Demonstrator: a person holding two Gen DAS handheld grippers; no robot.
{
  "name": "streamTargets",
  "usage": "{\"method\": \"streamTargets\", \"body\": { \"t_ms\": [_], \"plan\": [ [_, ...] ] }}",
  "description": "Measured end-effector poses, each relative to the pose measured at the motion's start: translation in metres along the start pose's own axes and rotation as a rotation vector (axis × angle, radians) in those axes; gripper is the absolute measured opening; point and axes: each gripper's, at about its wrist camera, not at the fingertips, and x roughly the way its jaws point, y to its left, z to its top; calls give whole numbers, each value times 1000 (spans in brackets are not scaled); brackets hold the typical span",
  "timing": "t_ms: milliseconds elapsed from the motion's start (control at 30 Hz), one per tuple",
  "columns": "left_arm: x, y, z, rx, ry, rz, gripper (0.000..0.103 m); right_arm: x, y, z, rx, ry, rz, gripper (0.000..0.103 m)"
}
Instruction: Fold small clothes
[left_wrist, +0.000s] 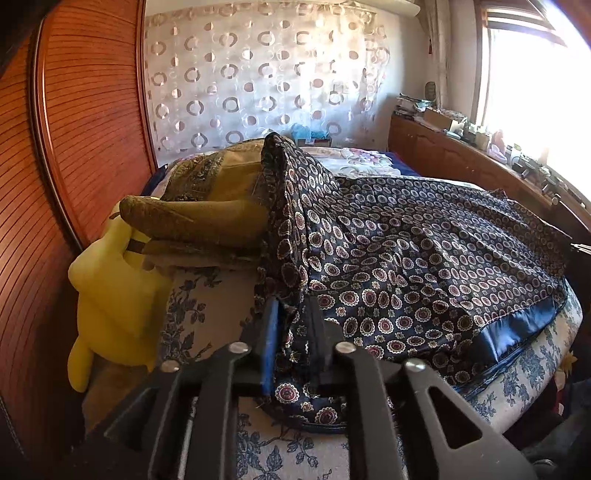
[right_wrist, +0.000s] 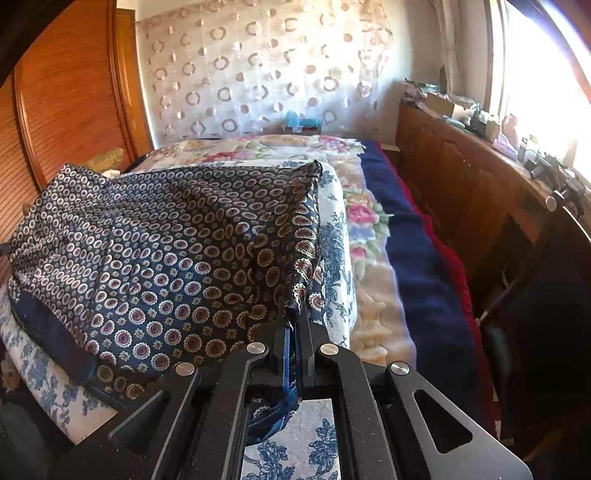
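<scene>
A dark blue satin garment (left_wrist: 424, 251) with round medallion print and a plain blue hem lies spread on the bed. It also fills the left of the right wrist view (right_wrist: 155, 251). My left gripper (left_wrist: 291, 310) is shut on the garment's near left corner, cloth bunched between its fingers and pulled up in a ridge. My right gripper (right_wrist: 293, 317) is shut on the garment's near right corner, with a blue hem strip hanging below the fingers.
The bed has a white cover with blue flowers (left_wrist: 280, 454), a flowered blanket (right_wrist: 354, 221) and a navy blanket (right_wrist: 417, 251). A yellow plush toy (left_wrist: 114, 295) and olive cushions (left_wrist: 214, 206) lie at left by the wooden wardrobe (left_wrist: 74, 129). A cluttered wooden cabinet (right_wrist: 461, 177) runs under the window.
</scene>
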Motion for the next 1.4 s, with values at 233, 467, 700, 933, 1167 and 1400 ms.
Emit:
{"method": "streamTargets", "body": {
  "t_ms": [233, 467, 700, 933, 1167, 1400],
  "plan": [
    [-4, 5, -1, -23, -21, 25, 34, -6, 4, -1, -14, -17, -18, 19],
    [15, 16, -6, -43, 53, 12, 36, -12, 17, 1, -34, -44, -9, 57],
    [35, 21, -17, -68, 143, -13, 36, -8, 52, -2, -82, -50, 43, 69],
    [39, 23, -21, -81, 160, -17, 36, 12, 92, -6, -110, -30, 130, 72],
    [40, 22, -19, -69, 157, -5, 36, 27, 126, -5, -157, -2, 164, 74],
    [41, 21, -19, -68, 151, -1, 36, 35, 145, -6, -178, 12, 182, 76]
  ]
}}
